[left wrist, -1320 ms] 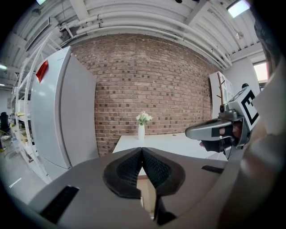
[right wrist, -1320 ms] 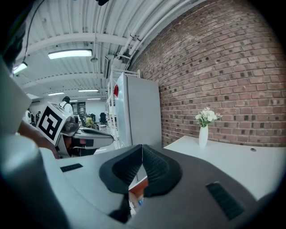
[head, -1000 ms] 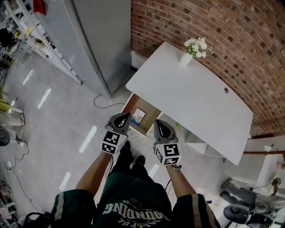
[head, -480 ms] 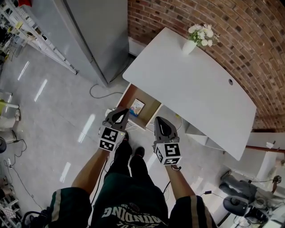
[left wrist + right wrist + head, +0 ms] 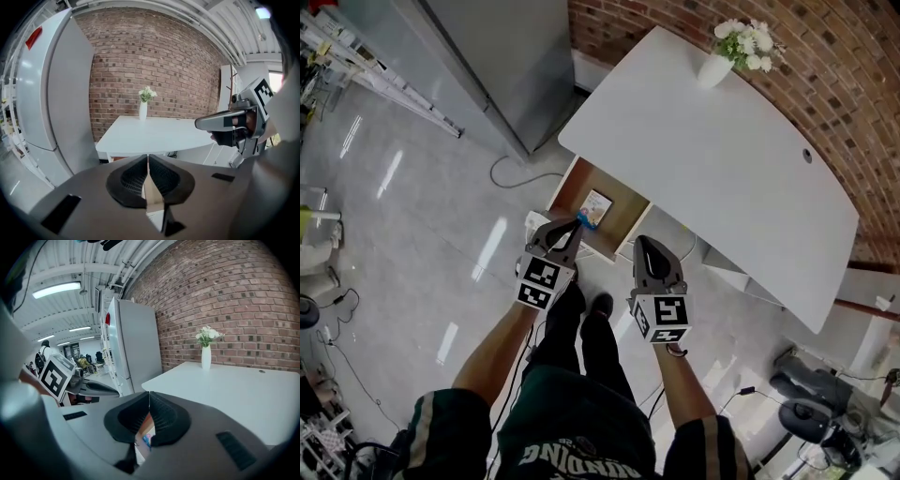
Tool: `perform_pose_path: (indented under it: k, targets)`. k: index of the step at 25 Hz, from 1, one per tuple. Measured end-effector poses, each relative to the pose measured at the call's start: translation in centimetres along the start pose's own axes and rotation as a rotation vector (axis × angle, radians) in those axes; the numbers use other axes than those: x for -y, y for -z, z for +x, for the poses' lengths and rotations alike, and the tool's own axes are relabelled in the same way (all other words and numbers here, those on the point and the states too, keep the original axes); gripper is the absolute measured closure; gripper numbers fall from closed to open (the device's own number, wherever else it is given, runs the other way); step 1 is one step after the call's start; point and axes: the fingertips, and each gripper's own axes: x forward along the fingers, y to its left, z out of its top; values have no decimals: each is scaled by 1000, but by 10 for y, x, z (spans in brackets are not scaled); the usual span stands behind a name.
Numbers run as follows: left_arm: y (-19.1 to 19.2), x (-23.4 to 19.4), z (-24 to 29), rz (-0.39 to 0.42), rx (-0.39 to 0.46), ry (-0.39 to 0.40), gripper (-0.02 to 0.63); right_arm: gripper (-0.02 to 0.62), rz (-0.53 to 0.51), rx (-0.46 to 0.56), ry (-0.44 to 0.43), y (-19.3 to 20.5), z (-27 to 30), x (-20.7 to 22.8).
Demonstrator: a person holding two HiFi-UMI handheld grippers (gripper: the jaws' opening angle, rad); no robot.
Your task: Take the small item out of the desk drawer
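Note:
A white desk stands against a brick wall. Under its near-left edge a wooden drawer is pulled open. In it lies a small flat item with a blue and white face. My left gripper is shut and empty, its tip over the drawer's front edge just short of the item. To its right my right gripper is also shut and empty, in front of the drawer's right corner. In the right gripper view a bit of the blue item shows below the closed jaws.
A white vase of flowers stands at the desk's far corner. A tall grey cabinet rises left of the desk, with a cable looped on the glossy floor at its foot. The person's legs and shoes are below the grippers.
Both grippers have moved forward toward the open drawer. The left one now reaches its front edge near the item. Both jaws stay shut.

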Motion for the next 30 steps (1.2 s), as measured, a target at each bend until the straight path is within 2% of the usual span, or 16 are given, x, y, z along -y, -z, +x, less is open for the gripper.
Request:
perform_pose_path:
  k: [12, 14, 17, 21, 30]
  targets:
    - [49, 0, 36, -34, -84, 35, 579, 571, 14, -70, -33, 49, 30, 1]
    - [56, -3, 38, -49, -92, 31, 518, 571, 14, -73, -44, 52, 35, -3]
    - [65, -6, 46, -55, -104, 24, 467, 571, 19, -80, -48, 59, 41, -3]
    - [80, -6, 60, -83, -140, 48, 367, 571, 20, -90, -46, 68, 47, -1]
    - [117, -12, 91, -89, -246, 52, 295, 571, 20, -117, -40, 87, 60, 6]
